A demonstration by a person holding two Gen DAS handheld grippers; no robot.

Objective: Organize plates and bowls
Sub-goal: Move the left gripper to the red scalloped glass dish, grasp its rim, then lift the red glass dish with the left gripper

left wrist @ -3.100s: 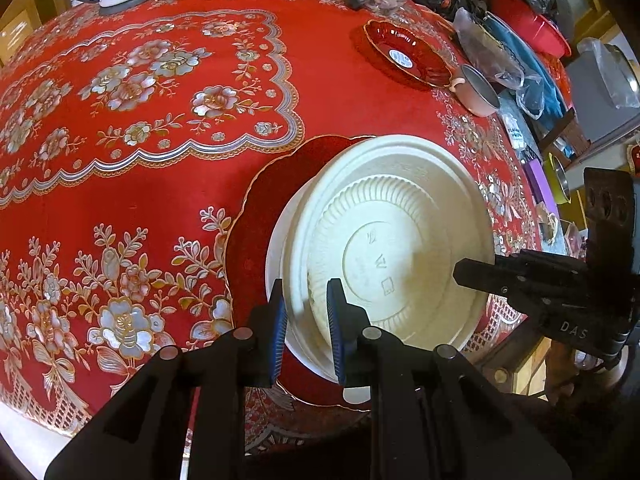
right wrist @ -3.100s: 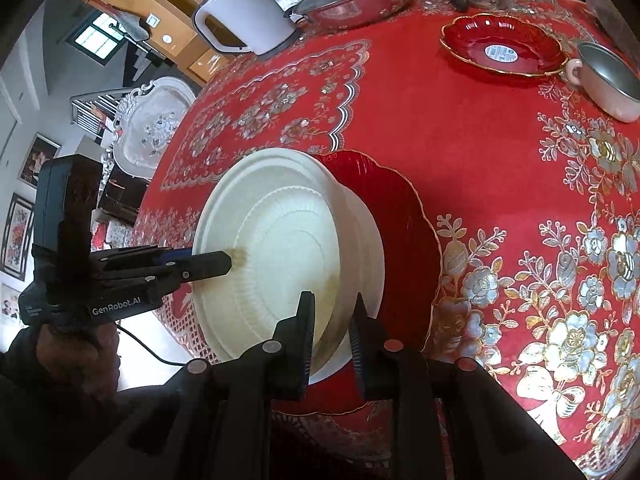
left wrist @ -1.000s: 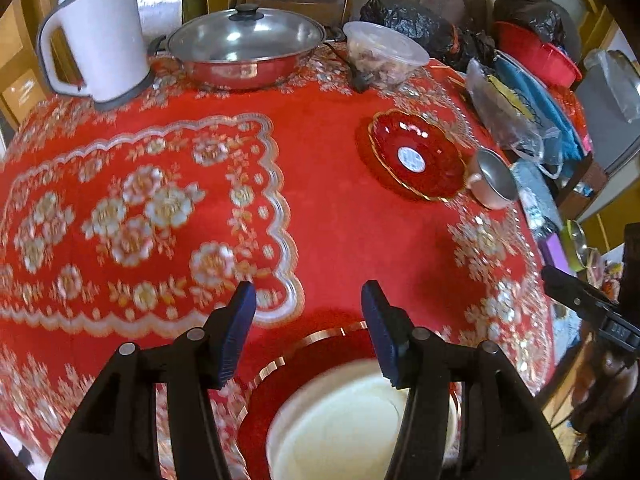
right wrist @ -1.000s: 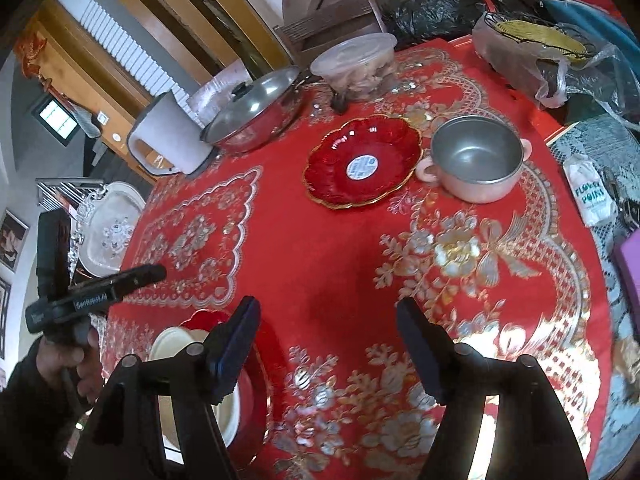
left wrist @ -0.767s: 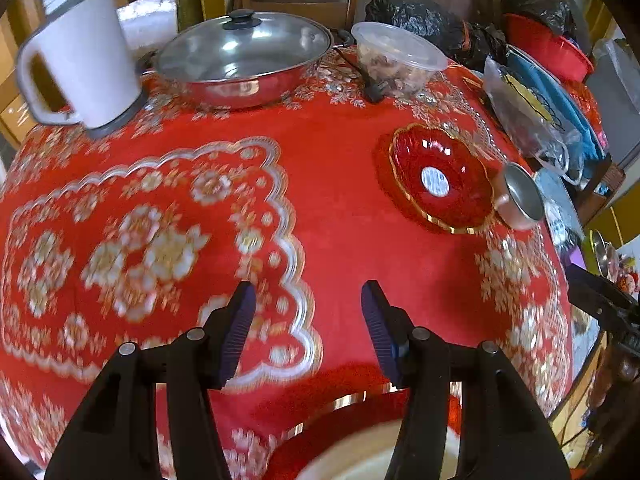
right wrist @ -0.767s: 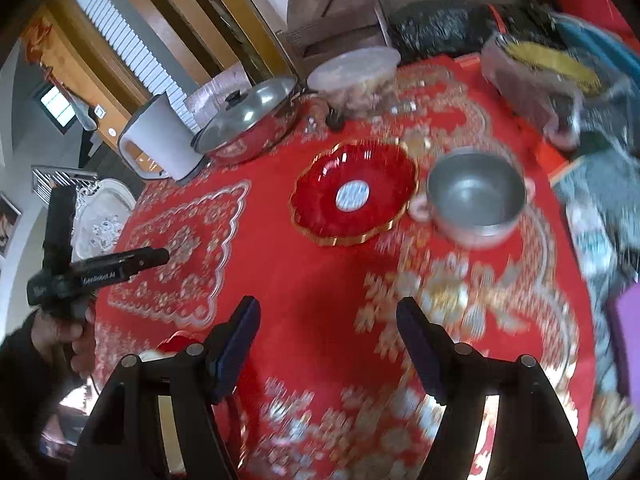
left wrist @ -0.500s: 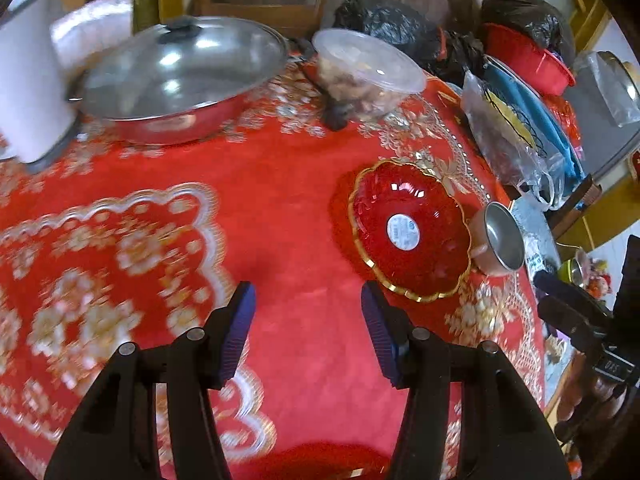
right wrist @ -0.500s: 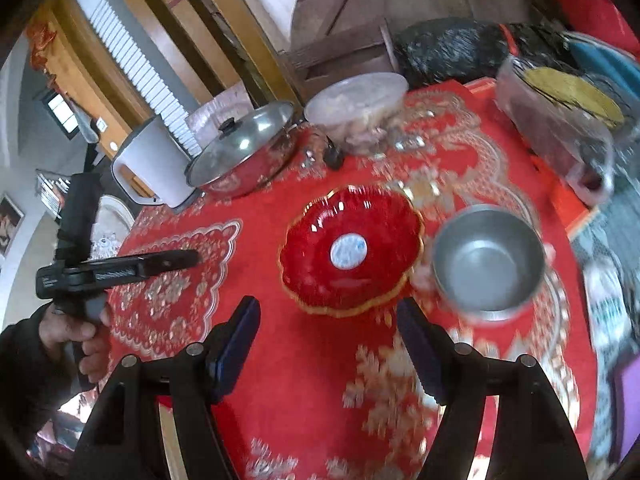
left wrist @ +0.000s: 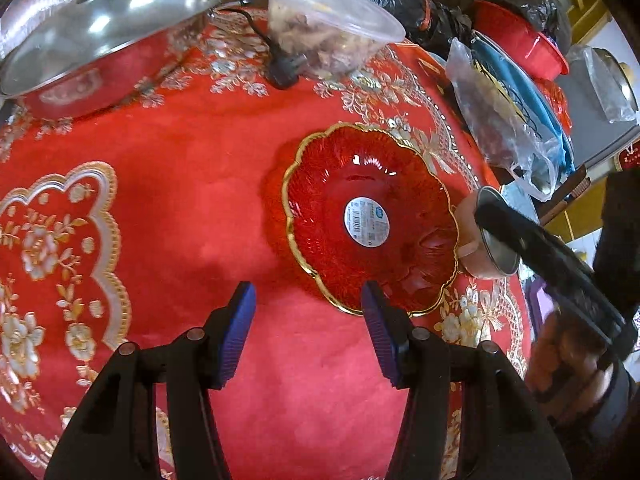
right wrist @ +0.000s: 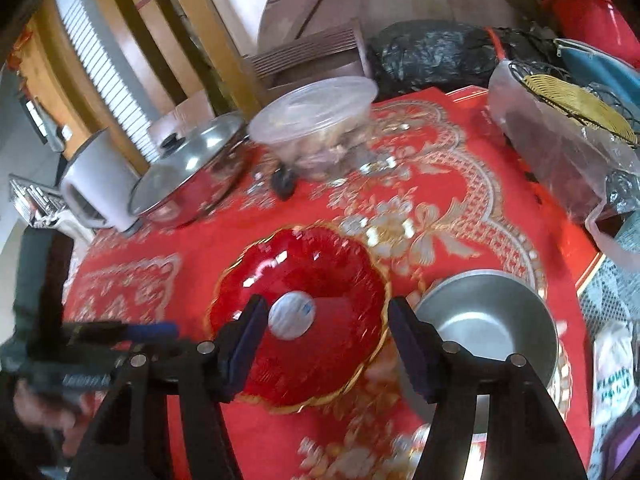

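Moved on from the near white-plate stack, now out of view, to the far red dish [left wrist: 370, 220]. Left gripper [left wrist: 307, 332] short of its near rim, jaws wide apart, empty; right gripper [right wrist: 327, 336] over the dish, jaws likewise spread, empty. Risks, as a judgement: glossy scalloped rim slipping from a pinch; metal bowl [right wrist: 486, 328] just beside its right edge getting knocked. Pot [left wrist: 100, 36] beyond. Kettle [right wrist: 96, 184] only in right view; dish label legible only in left.

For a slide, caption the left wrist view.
Open left gripper nears a gold-rimmed red plate beside a metal bowl.
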